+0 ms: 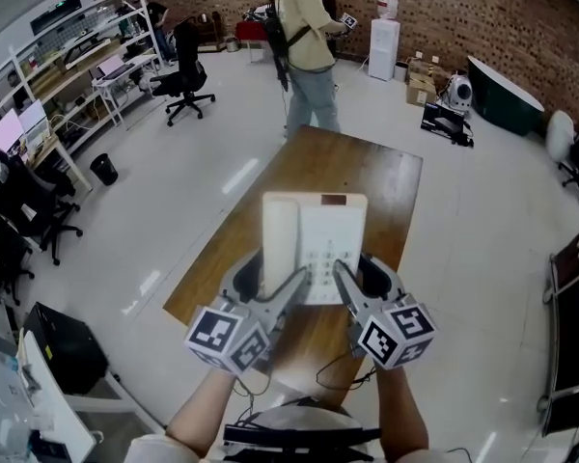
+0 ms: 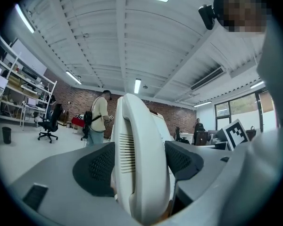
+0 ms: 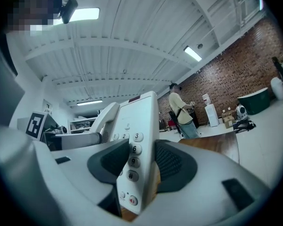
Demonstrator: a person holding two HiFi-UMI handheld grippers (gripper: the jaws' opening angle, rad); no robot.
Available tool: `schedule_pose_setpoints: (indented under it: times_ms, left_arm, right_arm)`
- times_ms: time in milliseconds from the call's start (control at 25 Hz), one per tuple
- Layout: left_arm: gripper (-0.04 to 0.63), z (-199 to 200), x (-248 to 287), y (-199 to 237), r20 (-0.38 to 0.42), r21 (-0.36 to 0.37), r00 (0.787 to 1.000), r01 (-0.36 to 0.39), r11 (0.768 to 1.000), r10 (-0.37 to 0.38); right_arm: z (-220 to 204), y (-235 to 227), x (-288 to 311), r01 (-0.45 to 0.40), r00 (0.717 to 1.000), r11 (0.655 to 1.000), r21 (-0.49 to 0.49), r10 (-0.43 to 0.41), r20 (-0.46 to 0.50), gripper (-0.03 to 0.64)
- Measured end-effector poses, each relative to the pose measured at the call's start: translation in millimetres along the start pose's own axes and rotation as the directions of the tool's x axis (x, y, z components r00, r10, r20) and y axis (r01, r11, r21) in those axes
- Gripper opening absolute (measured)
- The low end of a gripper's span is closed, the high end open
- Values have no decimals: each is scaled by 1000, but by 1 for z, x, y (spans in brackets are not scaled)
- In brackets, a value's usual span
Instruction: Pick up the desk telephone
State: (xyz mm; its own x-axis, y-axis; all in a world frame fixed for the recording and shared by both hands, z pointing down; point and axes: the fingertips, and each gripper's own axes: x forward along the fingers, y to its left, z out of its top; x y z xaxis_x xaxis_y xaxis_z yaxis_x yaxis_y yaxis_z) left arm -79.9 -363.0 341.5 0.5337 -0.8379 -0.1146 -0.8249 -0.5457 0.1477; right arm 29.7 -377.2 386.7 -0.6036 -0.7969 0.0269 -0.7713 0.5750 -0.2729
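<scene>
A white desk telephone (image 1: 314,244) hangs in the air above the wooden table (image 1: 386,186), held between both grippers. My left gripper (image 1: 291,285) is shut on its handset side; in the left gripper view the handset (image 2: 141,164) fills the gap between the dark pads (image 2: 98,167). My right gripper (image 1: 340,280) is shut on the keypad side, its pads (image 3: 172,163) pressing the phone body (image 3: 137,145) near the number keys. The phone's cord (image 1: 343,369) trails down toward the table's near end.
A person (image 1: 304,41) stands just beyond the table's far end. Office chairs (image 1: 185,80) and shelving (image 1: 72,61) are at the left, boxes (image 1: 420,80) and a water dispenser (image 1: 384,32) along the brick wall. White floor surrounds the table.
</scene>
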Motion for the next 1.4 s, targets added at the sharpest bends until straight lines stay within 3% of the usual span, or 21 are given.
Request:
schedule_pose_setpoints:
  times_ms: [640, 1400]
  left_arm:
    - [331, 16, -54, -20, 19, -4, 1000, -16, 1000, 16]
    - [331, 1, -91, -43, -1, -43, 1000, 4, 999, -5]
  right_arm:
    - [2, 47, -35, -7, 1000, 1000, -27, 7, 11, 179]
    - [-17, 68, -75, 34, 999, 999, -32, -34, -4, 179]
